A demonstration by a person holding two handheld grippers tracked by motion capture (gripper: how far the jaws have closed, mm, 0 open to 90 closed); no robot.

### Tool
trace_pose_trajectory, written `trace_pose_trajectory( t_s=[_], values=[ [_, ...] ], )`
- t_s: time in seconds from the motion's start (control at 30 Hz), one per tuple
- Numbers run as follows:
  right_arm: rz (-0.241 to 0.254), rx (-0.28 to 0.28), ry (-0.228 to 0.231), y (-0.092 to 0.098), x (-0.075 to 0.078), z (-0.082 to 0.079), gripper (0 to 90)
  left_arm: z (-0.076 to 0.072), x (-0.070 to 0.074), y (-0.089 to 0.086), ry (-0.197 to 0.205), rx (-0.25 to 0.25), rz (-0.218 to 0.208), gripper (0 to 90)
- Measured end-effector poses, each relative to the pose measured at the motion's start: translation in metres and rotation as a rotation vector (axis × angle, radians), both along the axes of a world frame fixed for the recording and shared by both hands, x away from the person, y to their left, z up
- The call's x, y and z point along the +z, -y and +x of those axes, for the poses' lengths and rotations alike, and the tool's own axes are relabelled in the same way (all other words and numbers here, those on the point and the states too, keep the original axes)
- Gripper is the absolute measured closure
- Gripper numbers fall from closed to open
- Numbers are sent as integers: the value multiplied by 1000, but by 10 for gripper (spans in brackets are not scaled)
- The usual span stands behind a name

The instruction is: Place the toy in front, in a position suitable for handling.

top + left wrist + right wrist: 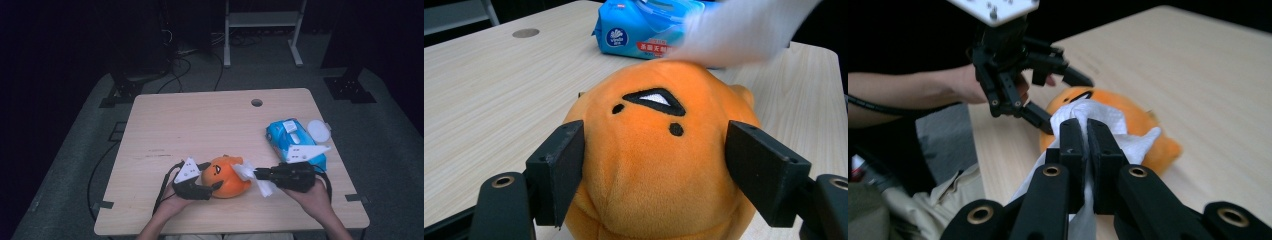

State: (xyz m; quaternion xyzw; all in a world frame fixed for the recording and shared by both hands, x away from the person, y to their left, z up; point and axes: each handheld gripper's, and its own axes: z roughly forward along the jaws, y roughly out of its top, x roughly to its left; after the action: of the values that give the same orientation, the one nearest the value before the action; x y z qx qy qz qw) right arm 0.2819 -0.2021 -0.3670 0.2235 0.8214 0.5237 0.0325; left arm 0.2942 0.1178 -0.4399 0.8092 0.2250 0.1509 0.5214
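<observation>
The left gripper (212, 186), nearest the person, is clamping the orange plush toy (226, 176) between its jaws, steadying it on the surface (200, 120). The right gripper (1087, 131), jaws pressed together, is pinching a white wipe (1108, 125) against the toy's top. Wiping looks underway, with most of the toy likely left. Farther back, the blue wipe pack (292, 140) is lying beside a white lid (318, 131).
</observation>
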Motion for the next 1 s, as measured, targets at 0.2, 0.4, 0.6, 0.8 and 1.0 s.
trace_pose_trajectory(
  t_s=[0.2,0.4,0.6,0.8,1.0],
  values=[
    [-108,13,3,-40,-23,18,853,-2,0,2,7,-8,8,255],
    [-148,10,96,-56,-34,16,758,-3,-1,1,2,-6,12,258],
    [-179,4,189,-64,-45,9,607,-3,-2,3,5,-13,27,284],
    [-194,-37,270,-69,-50,6,596,-2,-3,3,-6,-13,30,286],
    [-213,-47,266,-73,-57,9,715,-1,-5,3,-13,-18,41,289]
  ],
)
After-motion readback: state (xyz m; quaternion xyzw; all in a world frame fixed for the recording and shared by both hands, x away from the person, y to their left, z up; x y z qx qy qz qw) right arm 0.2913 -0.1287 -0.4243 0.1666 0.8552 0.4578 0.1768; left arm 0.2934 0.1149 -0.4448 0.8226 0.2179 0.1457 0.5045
